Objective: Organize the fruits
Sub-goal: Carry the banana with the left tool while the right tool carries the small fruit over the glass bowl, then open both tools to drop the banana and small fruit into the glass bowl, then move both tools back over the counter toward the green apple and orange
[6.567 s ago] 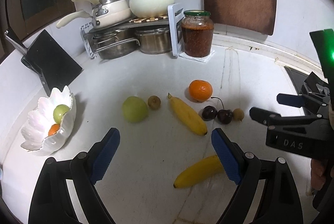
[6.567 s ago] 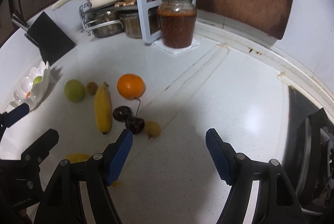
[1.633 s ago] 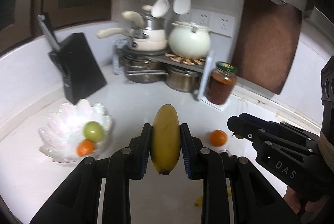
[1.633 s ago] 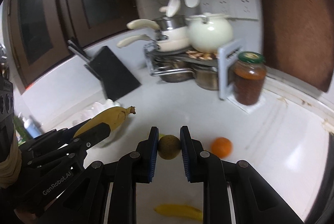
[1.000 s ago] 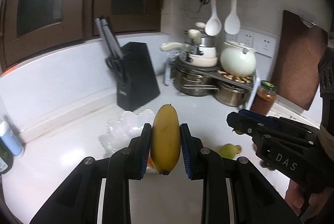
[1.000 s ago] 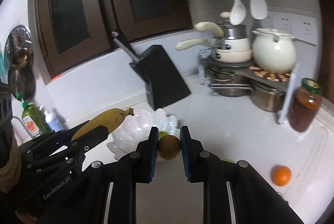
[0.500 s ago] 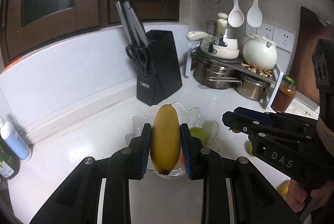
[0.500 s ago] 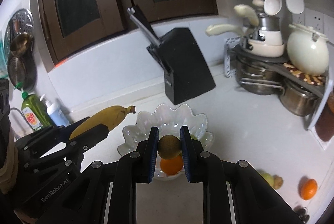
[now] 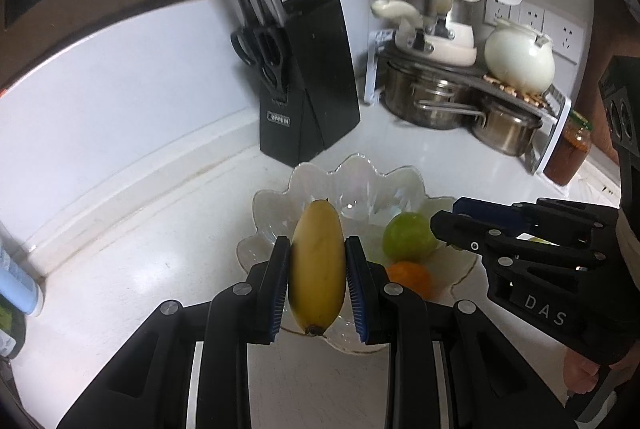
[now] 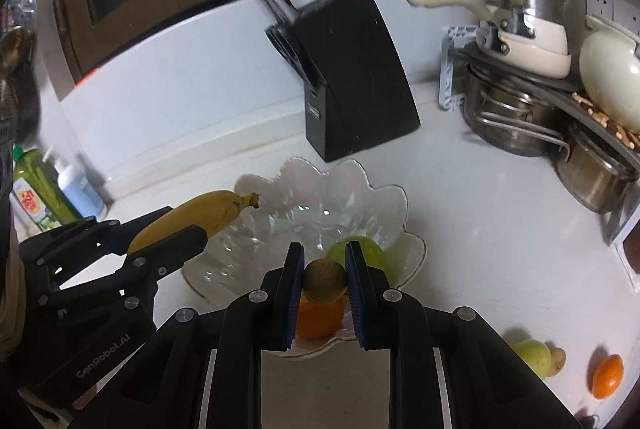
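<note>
My left gripper (image 9: 318, 287) is shut on a yellow banana (image 9: 318, 265), held above the near side of the white petal-shaped bowl (image 9: 344, 177). A green fruit (image 9: 406, 235) and an orange (image 9: 412, 275) lie inside that bowl. My right gripper (image 10: 323, 285) is shut on a small brown round fruit (image 10: 324, 281), over the bowl (image 10: 320, 185) and just above its orange (image 10: 318, 317) and green fruit (image 10: 368, 251). In the right wrist view the left gripper (image 10: 168, 241) shows at the left with the banana (image 10: 200, 211) reaching over the bowl's rim. In the left wrist view the right gripper (image 9: 452, 217) is at the right.
A black knife block (image 9: 308, 85) stands behind the bowl. Pots on a rack (image 9: 460, 97) and a jar (image 9: 566, 153) line the back right. On the counter at the right lie a green fruit (image 10: 532, 357), a small brown fruit (image 10: 558, 359) and an orange (image 10: 608, 375). Bottles (image 10: 48, 189) stand at the left.
Both grippers have swung left and sunk toward the bowl, each keeping its fruit. The bowl now lies directly under them and looks larger.
</note>
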Available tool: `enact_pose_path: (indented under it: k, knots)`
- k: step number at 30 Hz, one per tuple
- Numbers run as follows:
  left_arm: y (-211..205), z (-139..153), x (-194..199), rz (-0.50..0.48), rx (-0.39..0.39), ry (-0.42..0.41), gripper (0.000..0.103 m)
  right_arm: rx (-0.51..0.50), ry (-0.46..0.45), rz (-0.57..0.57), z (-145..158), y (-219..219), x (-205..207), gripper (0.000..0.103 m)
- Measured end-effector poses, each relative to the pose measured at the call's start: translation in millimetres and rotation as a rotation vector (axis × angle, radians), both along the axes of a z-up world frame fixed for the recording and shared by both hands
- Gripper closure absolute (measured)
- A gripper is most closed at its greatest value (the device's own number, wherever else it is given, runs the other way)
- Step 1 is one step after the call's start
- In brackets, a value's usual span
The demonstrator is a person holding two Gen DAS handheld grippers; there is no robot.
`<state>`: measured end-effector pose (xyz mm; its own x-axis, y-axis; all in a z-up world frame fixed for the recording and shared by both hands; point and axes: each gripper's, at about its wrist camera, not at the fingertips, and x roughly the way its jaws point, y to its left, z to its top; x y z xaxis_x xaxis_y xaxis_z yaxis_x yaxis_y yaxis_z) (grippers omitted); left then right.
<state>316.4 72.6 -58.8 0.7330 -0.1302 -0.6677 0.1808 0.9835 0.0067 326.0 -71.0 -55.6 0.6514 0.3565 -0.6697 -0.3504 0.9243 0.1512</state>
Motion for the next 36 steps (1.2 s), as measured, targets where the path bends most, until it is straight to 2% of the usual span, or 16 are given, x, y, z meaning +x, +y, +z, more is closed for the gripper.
enact_pose_path:
  k: [14,18,20,26,36]
  knots:
    - [-6,-30,24,-0.018,0.009,0.102,0.075,-0.014,0.079,-0.010,-26,-6,20,0.080]
    - [-6,-25,23,0.005,0.037,0.074,0.066,-0.002,0.085,-0.022,-25,-8,23,0.078]
    - [-6,-22,22,0.010,0.047,0.068,0.066,0.003,0.087,-0.032,-23,-10,24,0.071]
    - [-6,-8,11,0.047,0.086,0.028,0.060,-0.006,0.052,-0.046,-12,-13,15,0.070]
    - [-15,28,-25,0.086,0.088,-0.073,0.036,-0.001,-0.032,-0.109,19,-34,-16,0.055]
